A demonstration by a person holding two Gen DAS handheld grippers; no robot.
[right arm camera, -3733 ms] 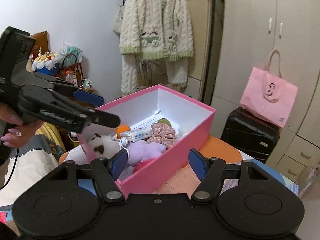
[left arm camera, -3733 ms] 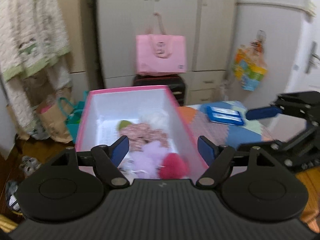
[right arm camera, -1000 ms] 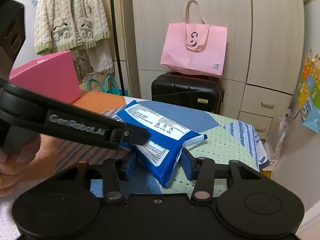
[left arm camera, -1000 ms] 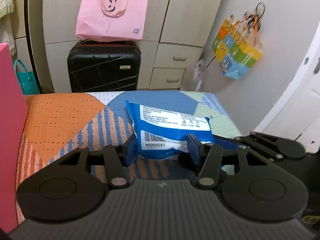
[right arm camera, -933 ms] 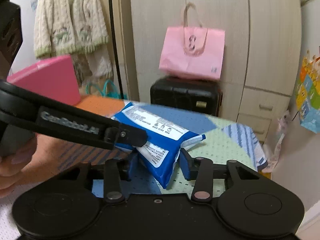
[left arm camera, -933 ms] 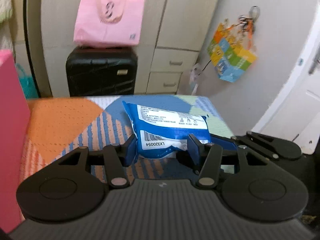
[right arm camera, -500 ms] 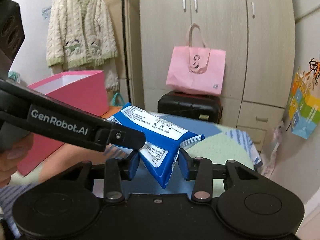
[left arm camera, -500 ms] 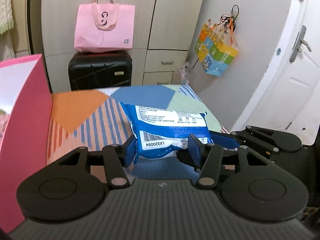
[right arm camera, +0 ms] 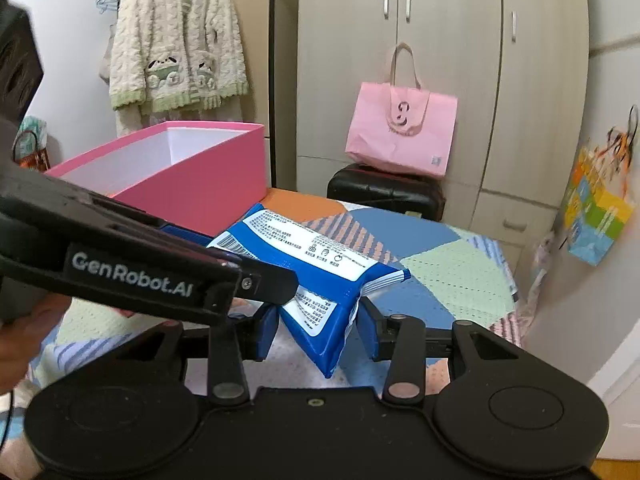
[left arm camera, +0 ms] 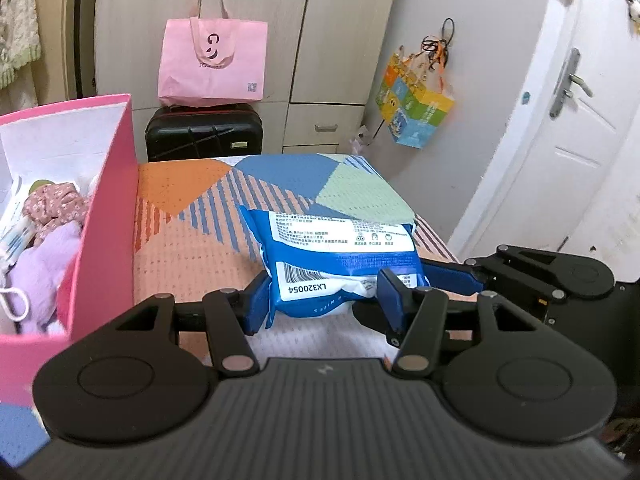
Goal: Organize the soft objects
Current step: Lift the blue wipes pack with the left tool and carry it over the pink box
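Note:
A blue pack of wet wipes (left arm camera: 340,256) with a white label is held off the patterned bed cover (left arm camera: 192,224) by both grippers. My left gripper (left arm camera: 324,300) is shut on its near end. My right gripper (right arm camera: 318,334) is shut on the pack (right arm camera: 316,276) at another edge; its body shows at the right of the left wrist view (left arm camera: 540,276). A pink box (left arm camera: 108,216) with a white inside stands to the left and holds a purple plush (left arm camera: 44,264), a floral cloth (left arm camera: 56,208) and other soft items. The box also shows in the right wrist view (right arm camera: 208,188).
A black suitcase (left arm camera: 204,132) with a pink tote bag (left arm camera: 212,68) on it stands past the bed's far end, before the wardrobe. A colourful bag (left arm camera: 416,116) hangs on the right wall near a white door (left arm camera: 576,152). A fluffy cardigan (right arm camera: 176,48) hangs at the left.
Both grippers went from open and empty near the box to shut on the wipes pack. Over the last second the pack rose off the bed cover and moved left toward the pink box.

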